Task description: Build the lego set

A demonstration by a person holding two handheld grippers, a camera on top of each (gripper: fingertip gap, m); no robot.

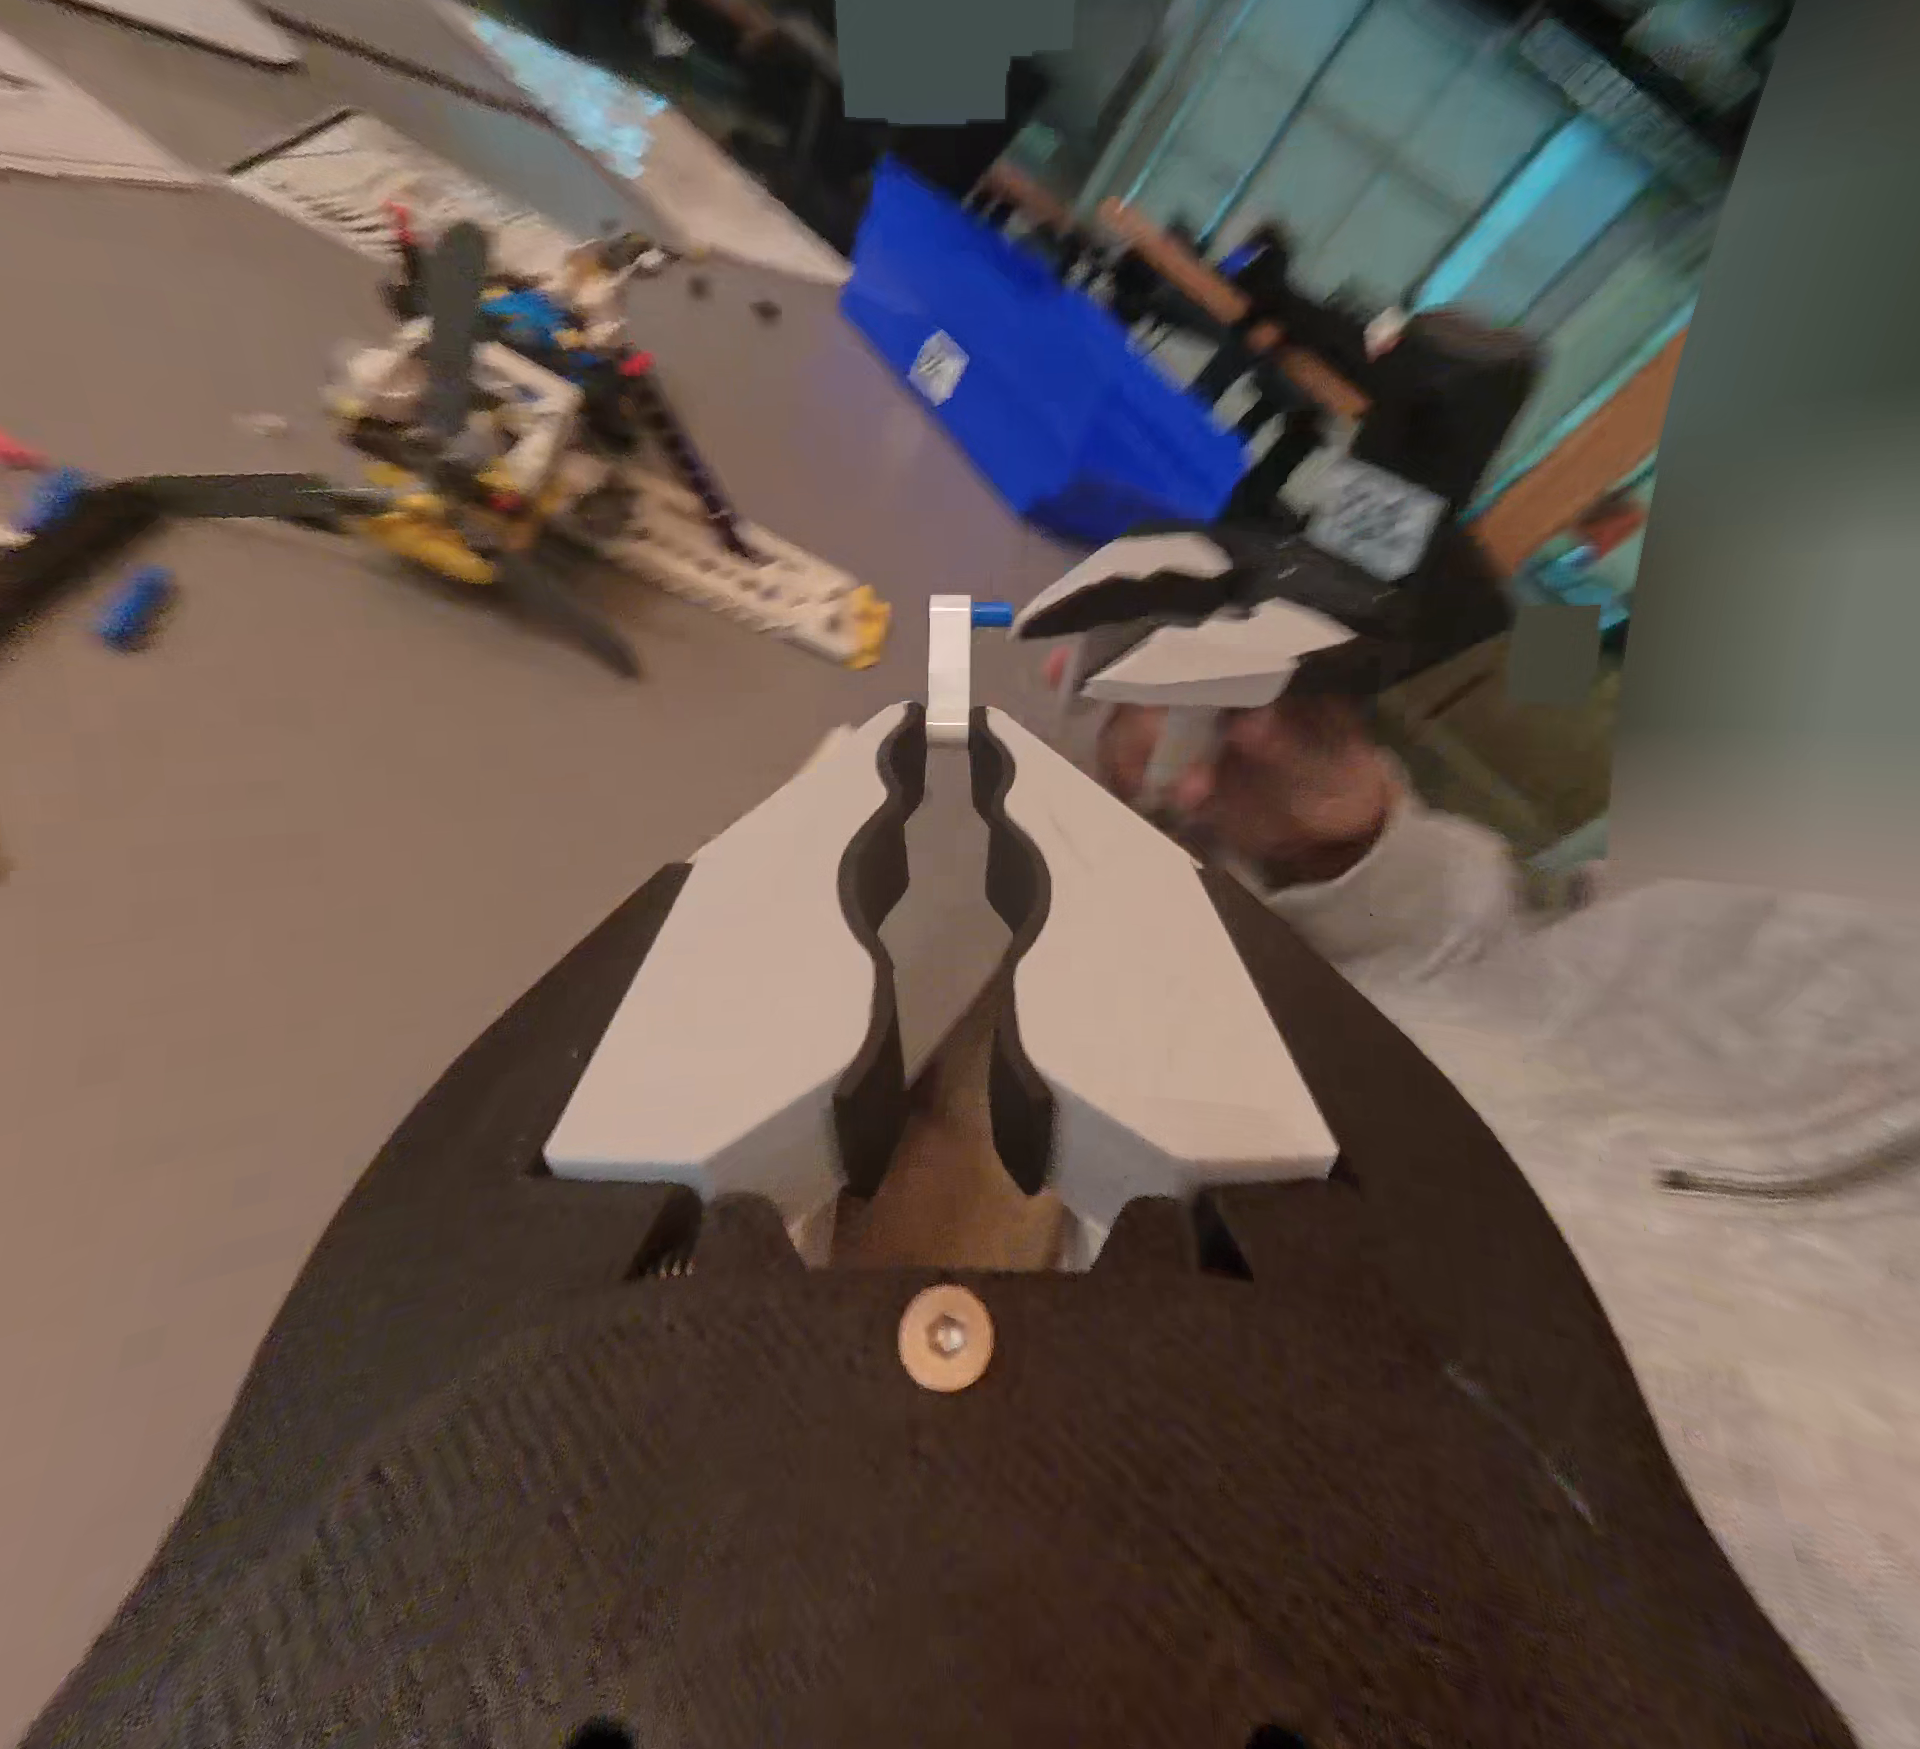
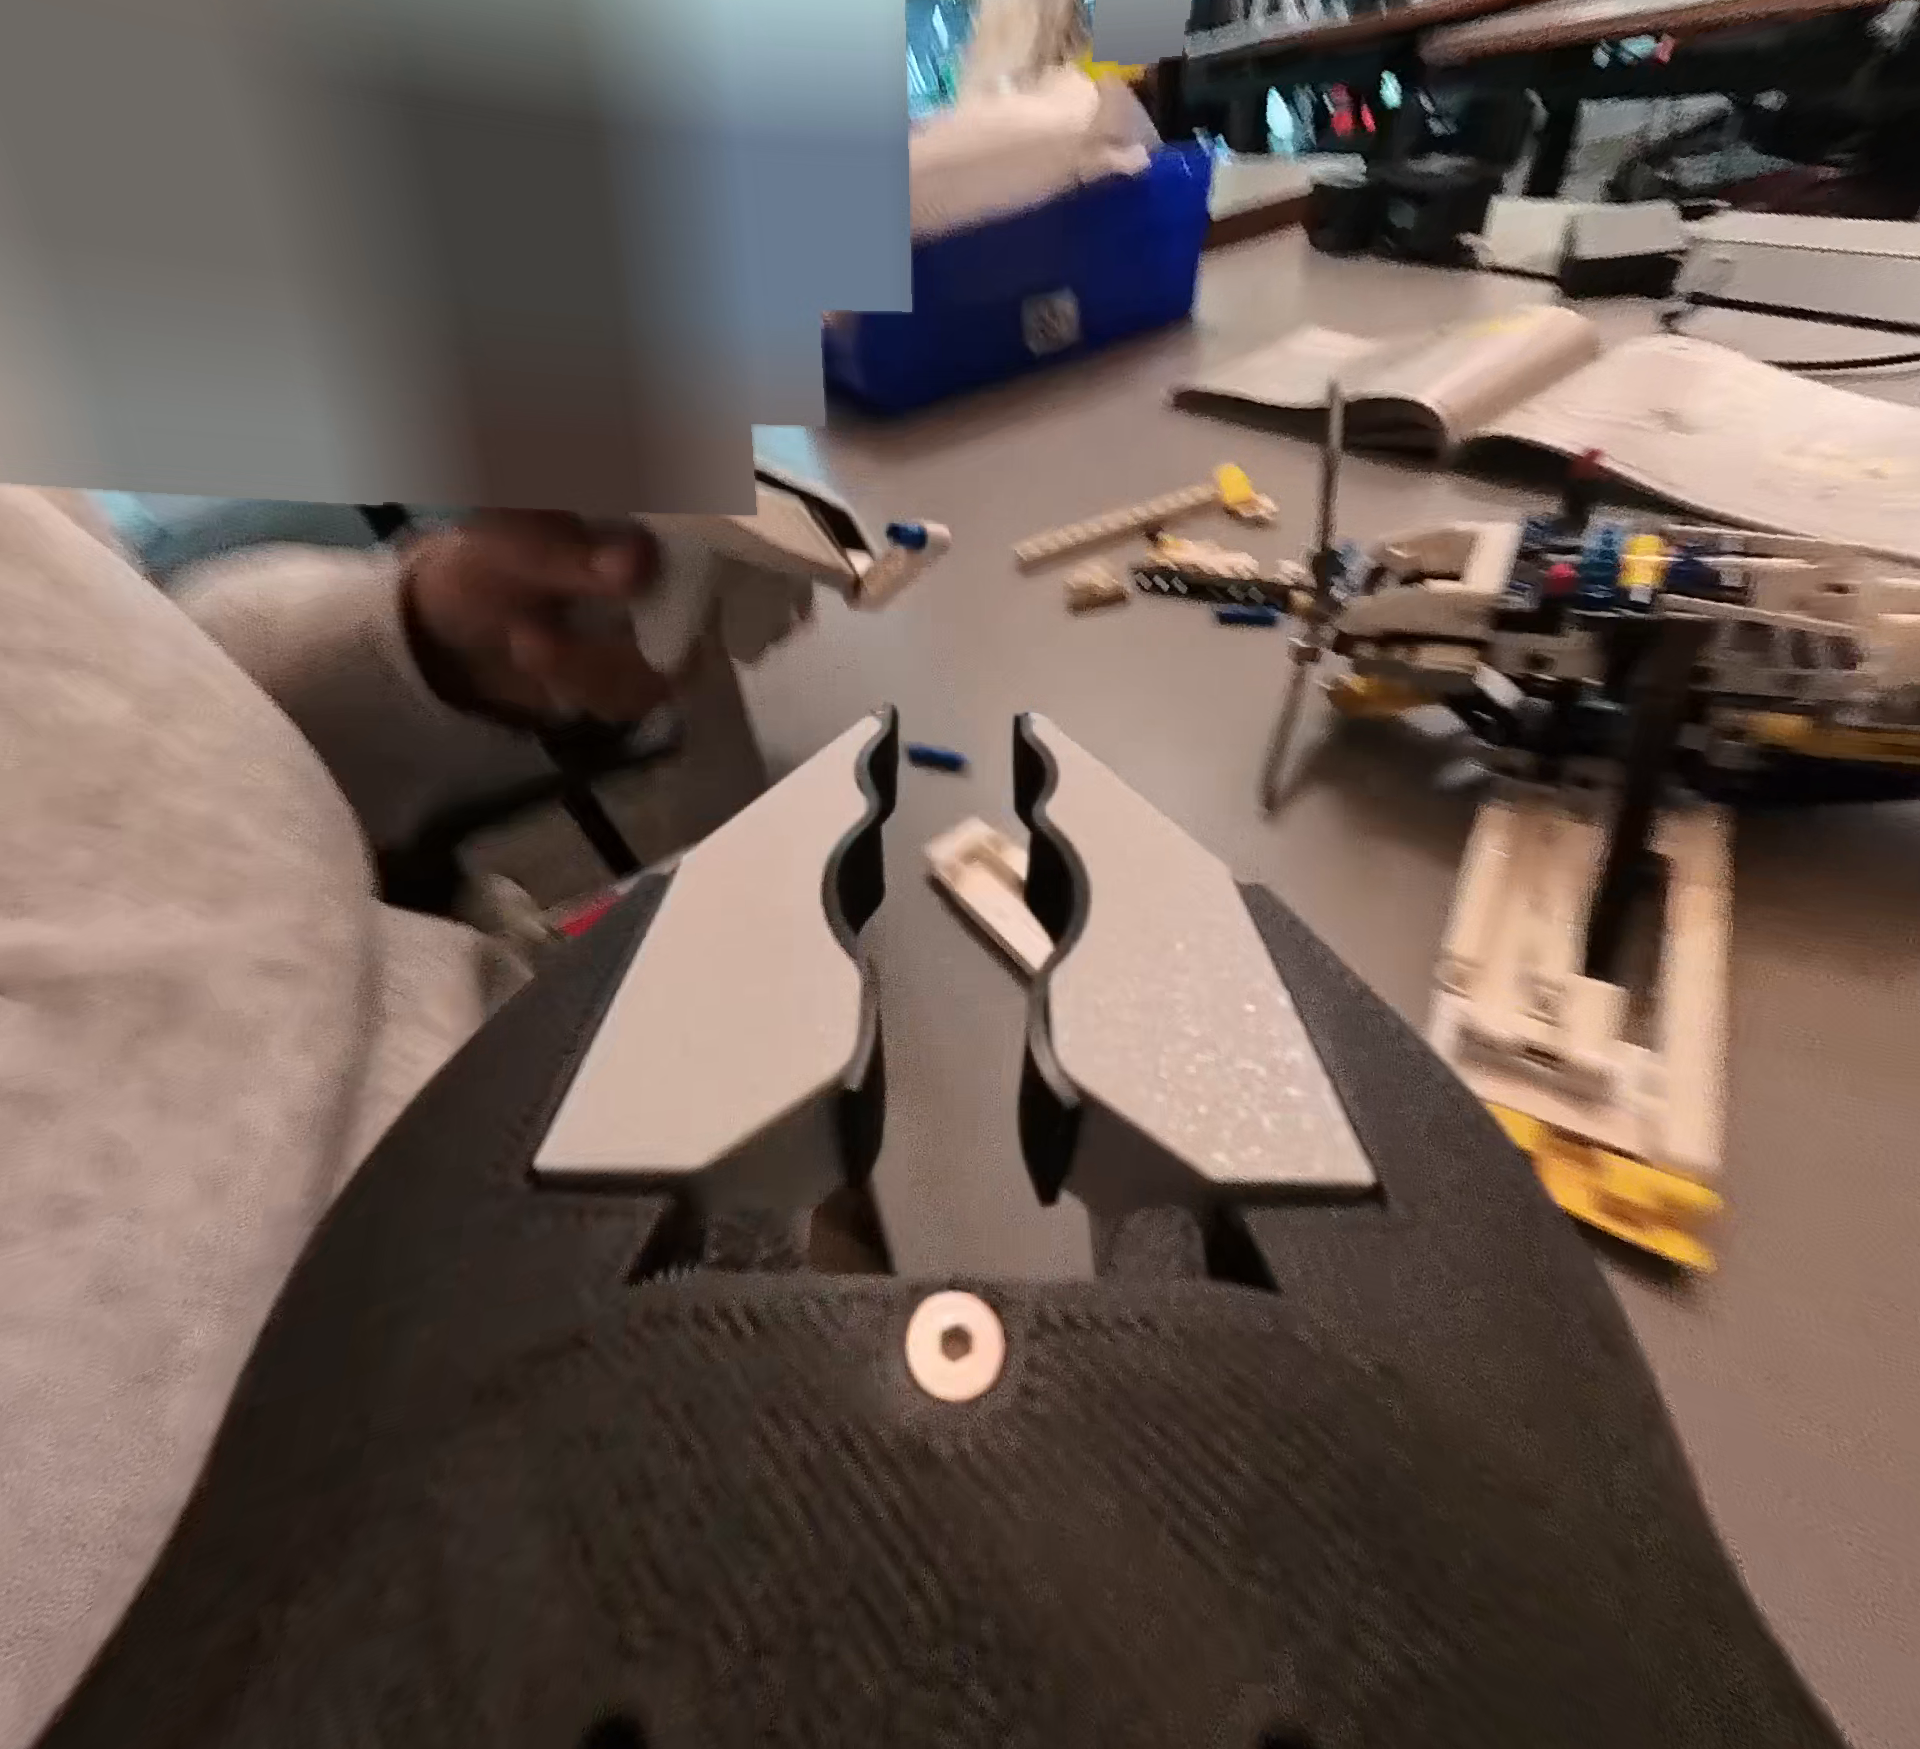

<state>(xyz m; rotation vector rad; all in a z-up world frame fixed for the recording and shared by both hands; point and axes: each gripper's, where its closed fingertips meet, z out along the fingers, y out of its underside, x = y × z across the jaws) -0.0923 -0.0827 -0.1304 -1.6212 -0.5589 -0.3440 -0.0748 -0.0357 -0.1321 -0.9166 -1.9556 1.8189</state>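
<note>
My left gripper (image 1: pixel 948 712) is shut on a small white lego beam (image 1: pixel 949 655) and holds it upright above the table. A blue pin (image 1: pixel 994 610) sticks out of the beam's top toward the right. My right gripper (image 1: pixel 1055 657) is open, its tips just right of that pin and apart from it. In the right wrist view my right gripper (image 2: pixel 954 723) is open and empty. Beyond it, the left gripper (image 2: pixel 847 556) holds the white beam (image 2: pixel 920 556). The part-built white, yellow and blue lego model (image 1: pixel 488 421) stands on the table and also shows in the right wrist view (image 2: pixel 1558 639).
A loose blue pin (image 2: pixel 935 757) and a white piece (image 2: pixel 987 889) lie on the grey table under my right gripper. A white and yellow frame (image 2: pixel 1579 993), a long white beam (image 2: pixel 1132 520), an open instruction booklet (image 2: pixel 1558 411) and a blue bin (image 2: pixel 1018 297) are nearby. A person's hand (image 1: pixel 1278 795) holds the right gripper. The tips of one gripper are about 6 centimetres away from the tips of the other. From either gripper's tips it is about 9 centimetres to the white piece (image 2: pixel 987 889).
</note>
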